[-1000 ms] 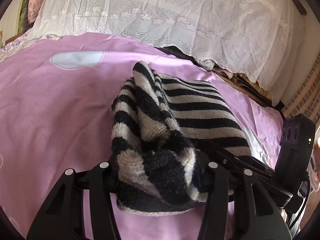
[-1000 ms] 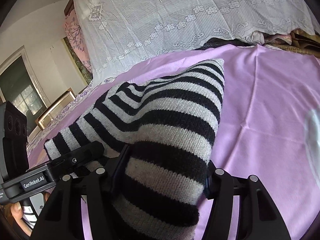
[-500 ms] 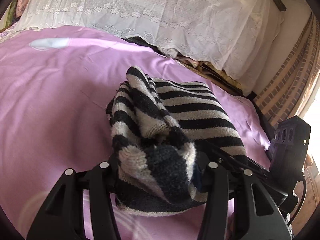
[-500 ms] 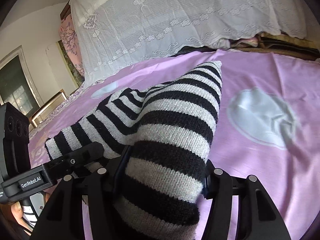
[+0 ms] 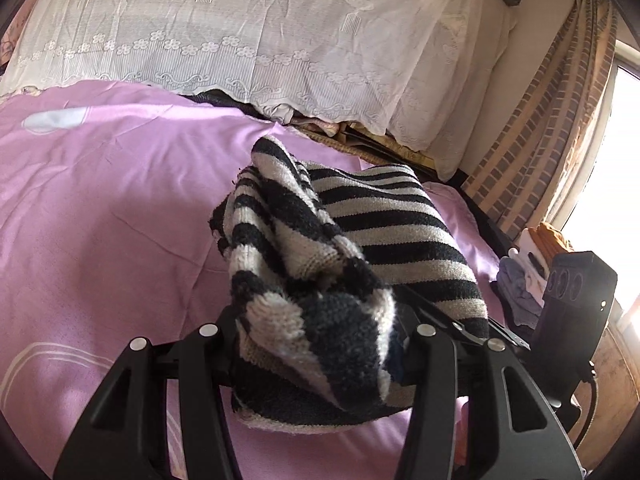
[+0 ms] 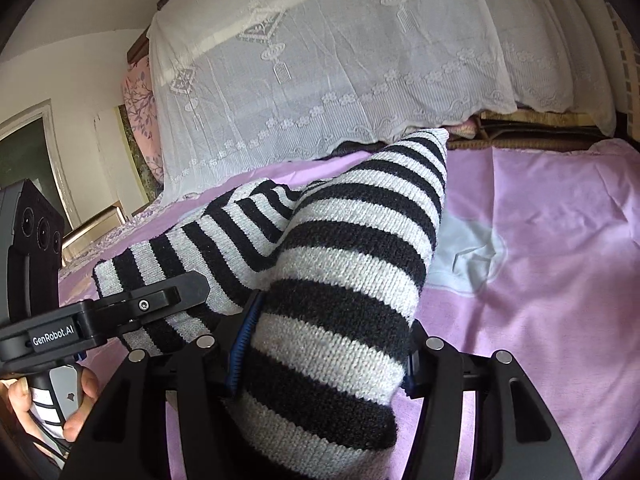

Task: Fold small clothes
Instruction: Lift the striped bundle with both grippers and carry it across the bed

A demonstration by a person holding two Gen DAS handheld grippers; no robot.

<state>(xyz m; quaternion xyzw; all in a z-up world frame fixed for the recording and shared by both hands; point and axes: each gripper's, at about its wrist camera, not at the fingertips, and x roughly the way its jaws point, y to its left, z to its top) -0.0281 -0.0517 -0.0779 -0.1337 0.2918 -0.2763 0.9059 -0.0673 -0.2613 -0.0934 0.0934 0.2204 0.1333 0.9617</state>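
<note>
A black-and-grey striped knitted garment is folded into a thick bundle and held above the pink bed sheet. My left gripper is shut on one bunched end of it. My right gripper is shut on the other end of the garment, which rises forward in a folded ridge. The right gripper's body shows at the right of the left wrist view, and the left gripper at the left of the right wrist view. The fingertips are hidden in the knit.
A white lace cover drapes a pile at the head of the bed. A brick-patterned curtain and a bright window stand to the right. Folded clothes lie beside the bed. A door and a frame are at the left.
Both grippers have swung with the held garment, so the lace cover, curtain and window come more into view. The grip on the garment is unchanged.
</note>
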